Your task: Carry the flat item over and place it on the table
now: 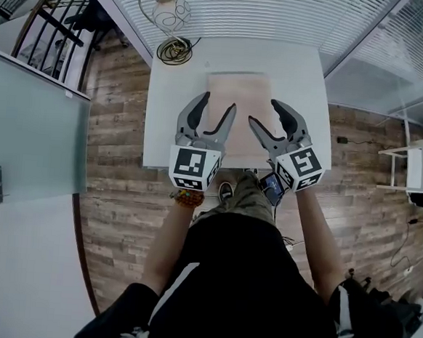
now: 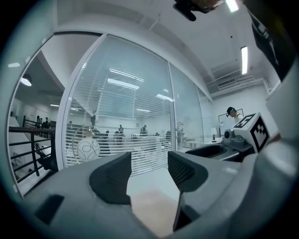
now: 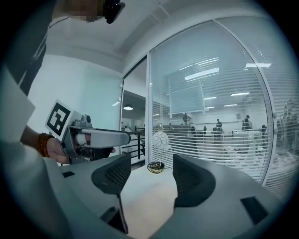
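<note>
My left gripper (image 1: 218,103) and right gripper (image 1: 263,112) gape empty above the board (image 1: 240,87). If I dip carelessly, they could shove it askew.

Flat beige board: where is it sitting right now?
In the head view, the flat beige board lies on the white table, near its middle, under the open left gripper and right gripper; a coiled cable sits past its far-left corner.
</note>
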The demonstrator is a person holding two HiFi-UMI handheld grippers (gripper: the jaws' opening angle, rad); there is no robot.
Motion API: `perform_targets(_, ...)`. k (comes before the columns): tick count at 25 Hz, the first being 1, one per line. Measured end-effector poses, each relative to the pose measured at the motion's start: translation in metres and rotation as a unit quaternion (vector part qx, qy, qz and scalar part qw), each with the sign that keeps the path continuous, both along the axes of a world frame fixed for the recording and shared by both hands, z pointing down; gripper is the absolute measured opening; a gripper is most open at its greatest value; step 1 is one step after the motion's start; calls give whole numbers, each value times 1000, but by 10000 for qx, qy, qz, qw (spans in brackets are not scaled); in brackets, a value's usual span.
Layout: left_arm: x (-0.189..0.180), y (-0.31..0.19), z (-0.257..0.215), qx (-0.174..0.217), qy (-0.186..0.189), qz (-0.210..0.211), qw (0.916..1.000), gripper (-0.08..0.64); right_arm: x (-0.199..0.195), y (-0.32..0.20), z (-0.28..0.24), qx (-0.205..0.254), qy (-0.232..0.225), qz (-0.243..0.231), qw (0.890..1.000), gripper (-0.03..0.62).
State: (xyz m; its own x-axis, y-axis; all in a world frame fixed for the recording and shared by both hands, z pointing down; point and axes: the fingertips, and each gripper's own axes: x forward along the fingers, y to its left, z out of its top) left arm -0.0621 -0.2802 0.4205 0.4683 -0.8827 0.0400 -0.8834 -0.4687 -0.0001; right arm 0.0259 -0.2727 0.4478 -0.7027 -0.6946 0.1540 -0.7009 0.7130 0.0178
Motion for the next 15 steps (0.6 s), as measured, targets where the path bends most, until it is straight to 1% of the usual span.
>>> perform_targets(4, 5, 10, -18, 362, 55, -7, 9993, 220, 0, 7, -20, 207, -83, -8, 9998, 253)
perform_targets(8, 1, 19, -27, 626, 32, -56, 9980, 194, -9, 18, -40, 495, -99, -81, 9987, 233)
perform_targets(12, -1, 24, -35, 706, 55, -158, 9974, 155, -13, 26, -57, 831, -44, -119, 9965, 213)
perform_targets(15, 0, 28, -39, 811, 32, -177, 9965, 131, -5, 25, -68, 1051, -127, 81, 9944, 184)
